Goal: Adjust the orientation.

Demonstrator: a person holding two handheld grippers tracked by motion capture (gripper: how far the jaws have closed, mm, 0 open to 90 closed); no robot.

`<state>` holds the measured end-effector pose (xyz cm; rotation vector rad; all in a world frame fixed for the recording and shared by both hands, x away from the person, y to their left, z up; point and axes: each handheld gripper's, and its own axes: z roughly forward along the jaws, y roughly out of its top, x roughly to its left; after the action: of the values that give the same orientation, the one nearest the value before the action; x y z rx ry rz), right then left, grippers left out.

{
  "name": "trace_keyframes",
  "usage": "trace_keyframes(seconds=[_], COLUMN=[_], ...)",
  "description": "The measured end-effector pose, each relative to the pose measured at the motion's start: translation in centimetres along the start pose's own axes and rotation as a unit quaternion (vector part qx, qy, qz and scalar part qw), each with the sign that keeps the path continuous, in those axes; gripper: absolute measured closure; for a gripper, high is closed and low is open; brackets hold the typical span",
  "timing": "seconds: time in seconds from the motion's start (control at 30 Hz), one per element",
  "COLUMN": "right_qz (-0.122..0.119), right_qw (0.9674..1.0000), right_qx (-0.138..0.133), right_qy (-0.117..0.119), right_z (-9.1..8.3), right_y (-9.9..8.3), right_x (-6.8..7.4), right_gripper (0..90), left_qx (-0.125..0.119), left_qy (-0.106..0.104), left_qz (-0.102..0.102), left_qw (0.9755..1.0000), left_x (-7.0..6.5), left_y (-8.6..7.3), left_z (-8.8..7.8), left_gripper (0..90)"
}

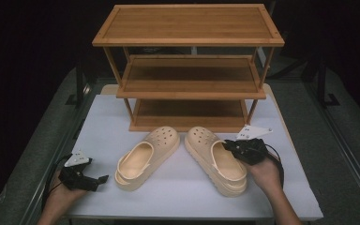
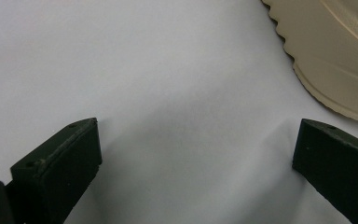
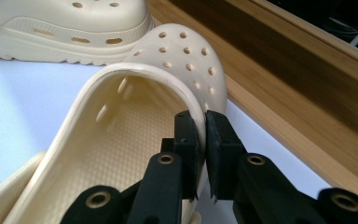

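Observation:
Two cream foam clogs lie on the white table in front of a wooden rack. The right clog point(image 1: 215, 157) point(image 3: 135, 121) has its opening rim pinched between the jaws of my right gripper point(image 1: 228, 146) point(image 3: 204, 135), which is shut on that side wall. The left clog point(image 1: 146, 157) point(image 3: 70, 28) lies free, toe toward the rack; its ridged sole edge point(image 2: 335, 51) fills the upper right corner of the left gripper view. My left gripper point(image 1: 101, 180) point(image 2: 196, 154) rests low over the table at the left, open, with bare table between its pads.
A three-tier bamboo shoe rack point(image 1: 190, 70) stands at the back of the white table point(image 1: 178, 192); its lowest shelf point(image 3: 307, 93) runs just beyond the right clog's toe. Dark floor and rails flank the table.

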<state>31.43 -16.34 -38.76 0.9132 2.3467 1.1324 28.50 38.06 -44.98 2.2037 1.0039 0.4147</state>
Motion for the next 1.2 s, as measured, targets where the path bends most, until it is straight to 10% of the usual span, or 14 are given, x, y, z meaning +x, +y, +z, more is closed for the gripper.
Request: trace_keyframes(seconds=[0.37,0.73,1.2], right_qz=[0.040,0.071,0.080], right_qw=[0.9976,0.9962,0.9953], right_qx=[-0.010,-0.019,-0.019], right_qy=[0.056,0.046,0.050], right_z=[-0.4,-2.4,-3.0], right_y=[-0.2,-1.1,-1.6], right_x=[-0.2,-1.0,-1.4], right_gripper=[66.4,40.1,33.1], left_qx=[0.000,0.000,-0.037], left_qy=[0.000,-0.001,-0.037], left_qz=[0.001,0.000,-0.010], left_qw=[1.0000,1.0000,0.9986], left_x=[0.0,0.1,-0.4], left_y=[0.0,0.1,2.6], left_z=[0.0,-0.1,-2.2], left_gripper=[0.4,0.6,5.9])
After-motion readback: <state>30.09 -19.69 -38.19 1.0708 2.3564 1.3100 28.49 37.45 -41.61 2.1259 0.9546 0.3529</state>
